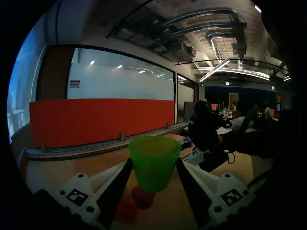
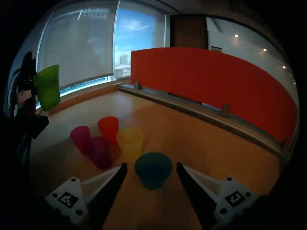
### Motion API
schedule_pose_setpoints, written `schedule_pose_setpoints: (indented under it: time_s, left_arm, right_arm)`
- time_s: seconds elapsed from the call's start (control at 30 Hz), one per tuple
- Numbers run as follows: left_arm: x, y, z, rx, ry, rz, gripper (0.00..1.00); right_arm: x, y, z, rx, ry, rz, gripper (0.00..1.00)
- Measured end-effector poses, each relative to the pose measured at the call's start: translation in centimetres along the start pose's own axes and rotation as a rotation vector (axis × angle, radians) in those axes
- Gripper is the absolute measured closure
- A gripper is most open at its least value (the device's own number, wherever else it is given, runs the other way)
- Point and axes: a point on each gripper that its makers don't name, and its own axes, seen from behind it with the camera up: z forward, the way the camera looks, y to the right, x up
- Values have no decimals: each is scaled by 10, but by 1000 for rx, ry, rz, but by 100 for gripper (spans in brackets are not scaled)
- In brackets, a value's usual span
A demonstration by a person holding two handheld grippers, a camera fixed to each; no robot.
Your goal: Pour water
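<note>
The wooden table (image 2: pixel 215 153) runs along a red partition (image 2: pixel 215 76), with a window beyond it.

**Task item.** The green cup (image 1: pixel 154 163) is held upright, clear of the table, in the left gripper (image 1: pixel 153 160). The jaws pinch its wall from both sides, just below the rim. The teal cup (image 2: pixel 153 170) stands on the table between the fingers of the right gripper (image 2: pixel 149 165). Those jaws are spread, with a gap on each side of the cup.

**Handling.** Both cups appear to be thin, translucent plastic, and should therefore be light, with walls that flex under pressure. The taper invites slipping downward through the jaws. Grip mid-wall and squeeze moderately. Whether the green cup contains water cannot be determined.

**View differences.**
- The right gripper view shows the whole cluster behind the teal cup: a yellow cup (image 2: pixel 130 142), a red cup (image 2: pixel 108 126), a magenta cup (image 2: pixel 80 138) and a purple cup (image 2: pixel 99 151). It also shows the green cup raised, well apart at the left.
- The left gripper view shows the contact on the green cup, two reddish cups (image 1: pixel 142 196) beneath it, and seated people (image 1: pixel 203 122) in the office beyond.
</note>
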Motion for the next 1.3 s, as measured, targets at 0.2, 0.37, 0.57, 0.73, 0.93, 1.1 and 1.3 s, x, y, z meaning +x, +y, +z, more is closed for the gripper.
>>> schedule_pose_setpoints:
  time_s: [0.2,0.37,0.57,0.73,0.93,1.1,1.3]
  left_arm:
    - [-1,1,-1,-3,-5,2,17]
    - [-2,2,-1,-2,-6,11,17]
    - [-3,4,-2,-5,-10,12,18]
    - [-3,3,-2,-3,-9,12,17]
    - [-4,0,-2,0,-9,7,18]
    - [-5,0,-3,1,-10,5,17]
    - [-8,-1,-6,4,-13,5,17]
  right_arm:
    - [-12,3,8,-3,-25,-3,0]
    - [-23,3,15,-2,-47,-7,1]
    - [-33,3,25,-2,-65,-9,0]
    - [-38,5,35,-6,-77,-15,0]
    - [-44,6,48,-2,-91,-15,0]
    - [-50,7,58,-3,-105,-17,0]
    - [-55,8,65,-8,-121,-33,0]
